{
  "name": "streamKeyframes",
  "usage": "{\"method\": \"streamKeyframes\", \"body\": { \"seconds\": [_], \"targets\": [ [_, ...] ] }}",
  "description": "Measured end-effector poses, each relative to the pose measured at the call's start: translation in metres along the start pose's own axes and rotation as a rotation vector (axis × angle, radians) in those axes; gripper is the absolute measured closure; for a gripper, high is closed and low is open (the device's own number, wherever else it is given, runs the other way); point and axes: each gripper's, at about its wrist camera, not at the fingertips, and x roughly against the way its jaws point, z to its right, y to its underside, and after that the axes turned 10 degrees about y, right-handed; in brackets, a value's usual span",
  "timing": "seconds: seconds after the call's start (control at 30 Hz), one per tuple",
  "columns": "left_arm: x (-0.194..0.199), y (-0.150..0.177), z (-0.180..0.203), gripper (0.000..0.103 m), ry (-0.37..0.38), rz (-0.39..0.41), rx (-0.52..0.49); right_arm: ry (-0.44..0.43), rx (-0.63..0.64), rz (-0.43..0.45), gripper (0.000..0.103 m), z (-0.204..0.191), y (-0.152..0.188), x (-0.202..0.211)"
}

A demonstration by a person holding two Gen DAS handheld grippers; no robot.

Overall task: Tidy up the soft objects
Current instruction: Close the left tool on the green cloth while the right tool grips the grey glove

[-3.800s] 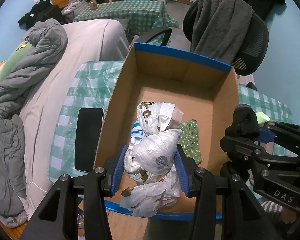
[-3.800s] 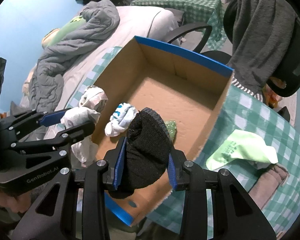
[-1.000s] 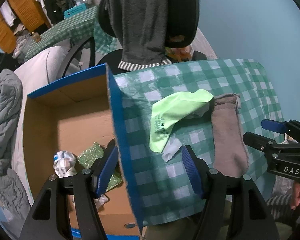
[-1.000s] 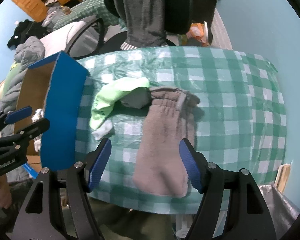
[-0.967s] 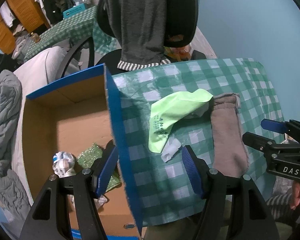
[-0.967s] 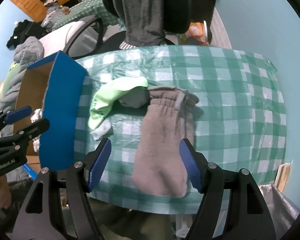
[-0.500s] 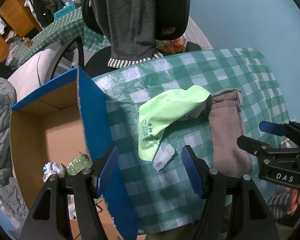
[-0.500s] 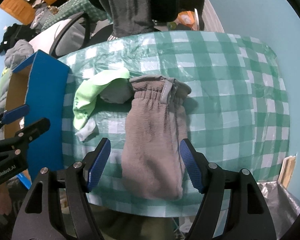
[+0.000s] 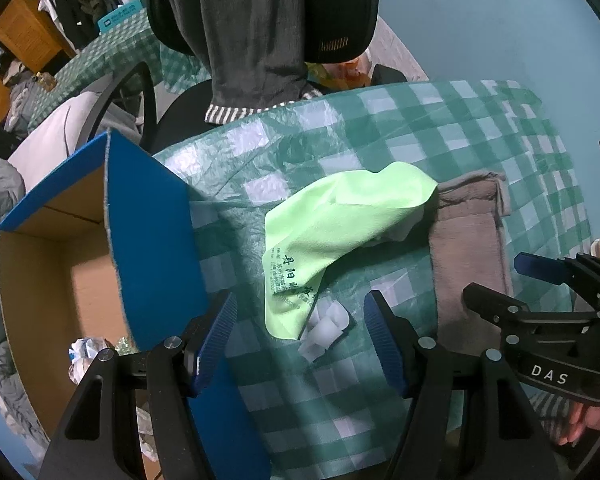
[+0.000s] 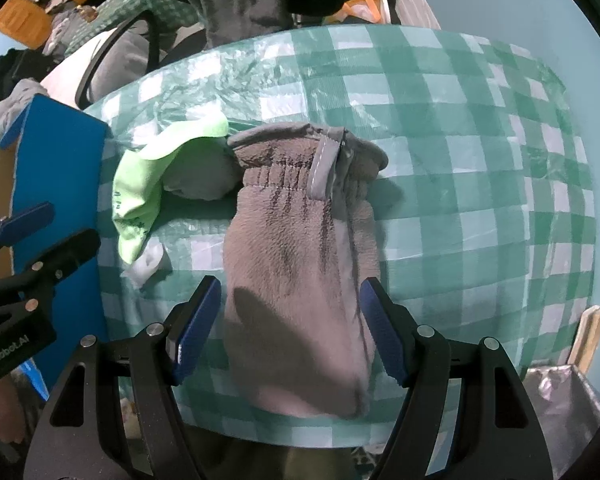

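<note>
A grey fleece mitten with a gathered cuff [image 10: 300, 272] is lying flat on the desk covered in a green-and-white checked plastic cloth [image 10: 440, 160], its closed end reaching toward the desk's near edge. The right gripper [image 10: 290, 332] is hovering just above it with its blue-padded fingers [image 10: 196, 328] spread wide on either side of the mitten's lower half, gripping nothing. Beside the mitten's cuff, a crumpled lime-green cloth with dark printed characters [image 9: 336, 236] is lying on the desk, partly draped over a small grey bundle [image 10: 204, 176]. A small white crumpled scrap [image 9: 326, 330] is sitting at the cloth's lower tip. The left gripper [image 9: 302, 344] is hanging over this scrap and the cloth's tip, its fingers [image 9: 216, 340] also wide apart and empty. Farther left, an open cardboard box with blue outer walls [image 9: 152, 240] is standing on the desk, and some wrapped white bundles [image 9: 86, 356] are resting inside on its floor. Behind the desk, a black office chair with a dark grey garment hung over its back [image 9: 260, 20] is standing.
</note>
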Motion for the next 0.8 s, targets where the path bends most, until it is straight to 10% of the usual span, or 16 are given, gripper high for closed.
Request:
{"method": "streamKeyframes", "body": {
  "seconds": [0.8],
  "targets": [
    [-0.046, -0.021, 0.000, 0.029, -0.051, -0.050, -0.065, 0.105, 0.037, -0.060, 0.029, -0.014, -0.012, -0.035]
  ]
}}
